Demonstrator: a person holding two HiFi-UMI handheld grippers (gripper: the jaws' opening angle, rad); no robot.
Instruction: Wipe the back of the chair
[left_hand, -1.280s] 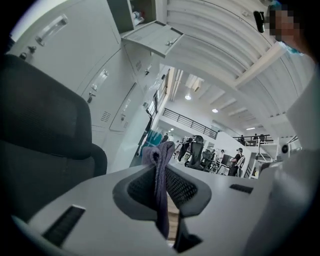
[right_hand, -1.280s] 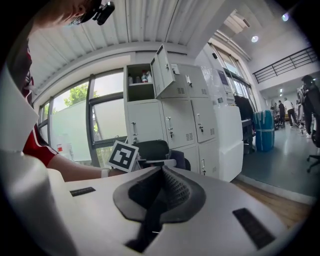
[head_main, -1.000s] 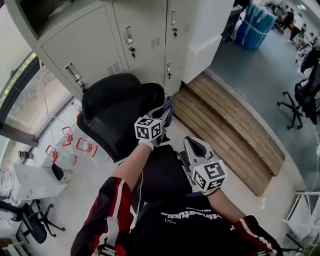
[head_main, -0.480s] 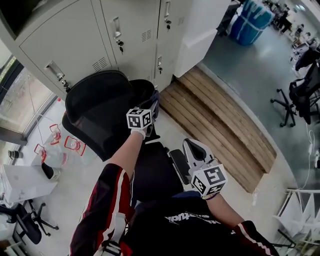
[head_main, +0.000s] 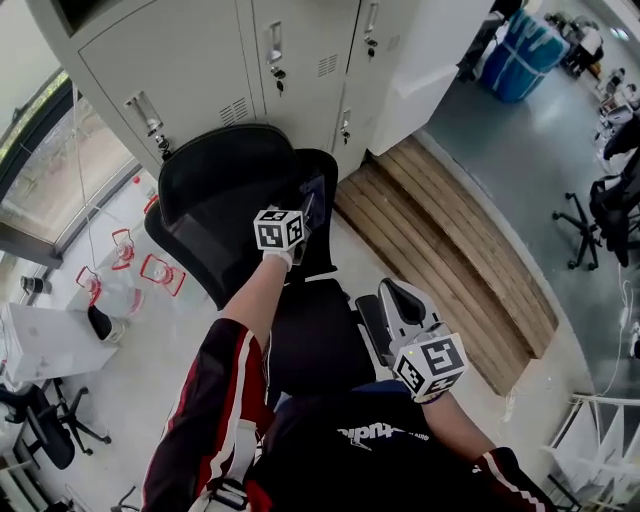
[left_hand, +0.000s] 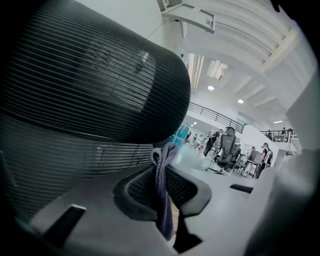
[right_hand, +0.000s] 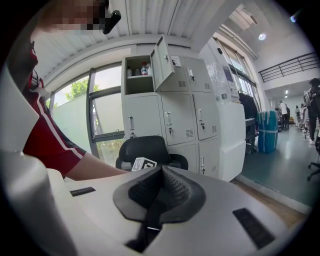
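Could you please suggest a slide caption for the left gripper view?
Left gripper, shut on a purple cloth, close to the chair's black mesh back.

place: open office | evidence: grey lockers (head_main: 200, 60); office chairs (head_main: 600, 215); distant people at desks

No text can be read with certainty. White lettering (head_main: 380, 433) runs across the chest of the person's dark top (head_main: 400, 460); it is upside down in the head view and too blurred to spell out. The cube on the left tongs (head_main: 316, 192) and the cube on the right tongs (head_main: 397, 291) carry black-and-white square code patterns, not letters. A pale sticker (right_hand: 176, 61) on an upper locker (right_hand: 186, 75) is too small to read.
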